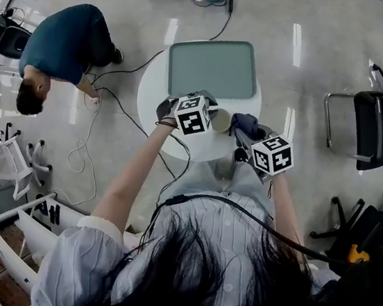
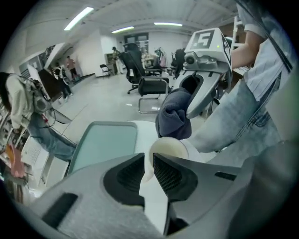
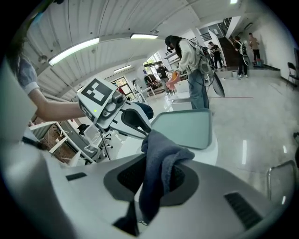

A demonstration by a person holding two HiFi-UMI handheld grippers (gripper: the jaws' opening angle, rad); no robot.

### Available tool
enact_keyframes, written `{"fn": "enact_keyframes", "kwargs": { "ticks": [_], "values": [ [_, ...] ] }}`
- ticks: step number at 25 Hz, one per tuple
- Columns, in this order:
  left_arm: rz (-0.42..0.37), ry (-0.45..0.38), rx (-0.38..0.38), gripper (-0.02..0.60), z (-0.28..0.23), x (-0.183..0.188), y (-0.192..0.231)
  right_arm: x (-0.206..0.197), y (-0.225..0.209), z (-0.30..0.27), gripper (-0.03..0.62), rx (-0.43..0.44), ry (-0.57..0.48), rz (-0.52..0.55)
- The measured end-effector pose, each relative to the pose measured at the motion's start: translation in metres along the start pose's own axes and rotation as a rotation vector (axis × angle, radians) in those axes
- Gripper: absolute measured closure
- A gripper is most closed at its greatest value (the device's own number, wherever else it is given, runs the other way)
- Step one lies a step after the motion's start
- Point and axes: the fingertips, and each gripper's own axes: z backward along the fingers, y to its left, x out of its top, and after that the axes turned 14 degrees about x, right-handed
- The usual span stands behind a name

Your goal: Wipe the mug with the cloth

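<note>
1. Left hand-held gripper [image 1: 209,112] [image 2: 148,164]: the jaws are drawn almost together and clamp the near edge of the mug.
2. Mug [image 1: 219,120] [image 2: 169,148]: cream, with its mouth turned toward the left hand-held gripper's camera. It sits just past that gripper's jaw tips, between the two hand-held grippers.
3. Right hand-held gripper [image 1: 244,136] [image 3: 156,173]: the jaws are closed on the cloth, which fills the gap between them.
4. Cloth [image 1: 246,126] [image 2: 174,116] [image 3: 161,156]: dark blue and bunched. One fold rises past the right hand-held gripper's tips and a tail hangs back below them. Seen from the left hand-held gripper, it lies directly beyond the mug, with its lower edge meeting the far rim.
5. Desk [image 1: 151,87] [image 2: 145,130]: round and white, under both hand-held grippers.
6. Tray [image 1: 213,68] [image 2: 105,142] [image 3: 184,128]: grey-green, lying on the desk beyond both hand-held grippers and apart from the mug and cloth.
7. Person [image 1: 62,48]: in a teal top, crouched on the floor well to the left of the left hand-held gripper.
</note>
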Motion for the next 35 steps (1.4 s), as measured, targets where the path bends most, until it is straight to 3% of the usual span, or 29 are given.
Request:
{"fn": "enact_keyframes", "kwargs": {
  "ticks": [4,14,17,24,32,35],
  "values": [
    [-0.086,0.054,-0.064,0.535,-0.021,-0.008,-0.005,0.001,-0.007,-0.014,0.514,0.034,0.054,0.046],
    [-0.166,0.086,-0.151,0.535,-0.026,-0.004,-0.016,-0.004,-0.021,-0.031,0.514,0.053,0.095,0.045],
    [-0.107,0.106,-0.156,0.535,-0.032,-0.003,-0.017,-0.006,-0.023,-0.029,0.514,0.060,0.071,-0.001],
    [0.109,0.100,-0.122,0.538,-0.037,0.001,-0.010,-0.008,-0.024,-0.030,0.514,0.062,0.025,-0.068],
    [0.281,0.097,0.021,0.540,-0.037,0.001,-0.006,-0.012,-0.025,-0.024,0.514,0.056,-0.004,-0.102],
    [0.386,0.101,0.065,0.540,-0.037,-0.003,-0.005,-0.014,-0.025,-0.023,0.514,0.058,-0.008,-0.112]
  ]
}}
